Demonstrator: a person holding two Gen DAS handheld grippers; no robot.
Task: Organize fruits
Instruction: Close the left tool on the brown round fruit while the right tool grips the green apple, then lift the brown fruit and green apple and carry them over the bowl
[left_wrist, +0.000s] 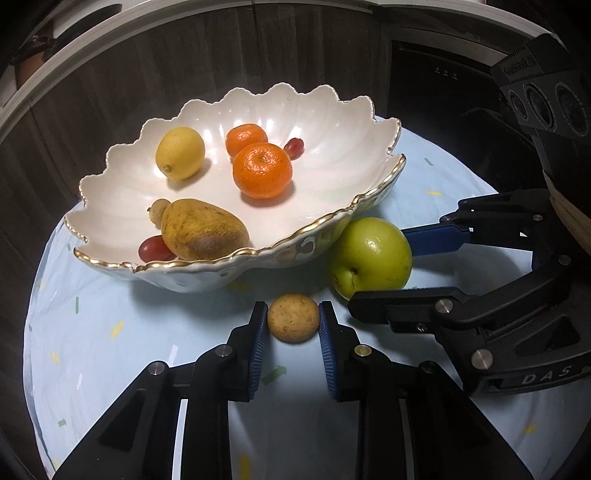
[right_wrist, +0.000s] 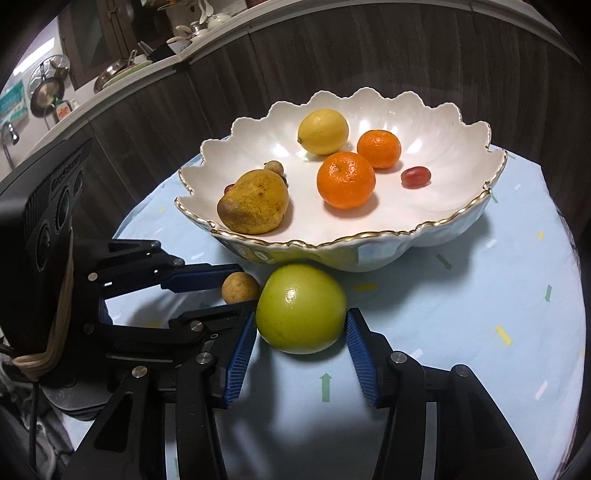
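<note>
Grasp step: left gripper (left_wrist: 293, 322) clamps small tan round fruit (left_wrist: 293, 322), right gripper (right_wrist: 301, 325) pinches green apple (right_wrist: 301, 308) at lower centre; next, lift both into white scalloped gold-rimmed bowl (right_wrist: 443, 221).

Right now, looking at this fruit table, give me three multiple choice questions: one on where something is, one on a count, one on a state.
1. Where is the green apple?
A. in the bowl
B. on the cloth in front of the bowl
C. on the counter

2. How many oranges lie in the bowl?
A. two
B. four
C. none

3. What sits between the left gripper's jaws?
A. a lemon
B. nothing
C. a small round brown fruit

Answers:
1 B, the apple rests on the blue cloth against the bowl's front, between the right gripper's jaws.
2 A, a bigger orange and a smaller orange show.
3 C, both pads touch the brown fruit.
</note>
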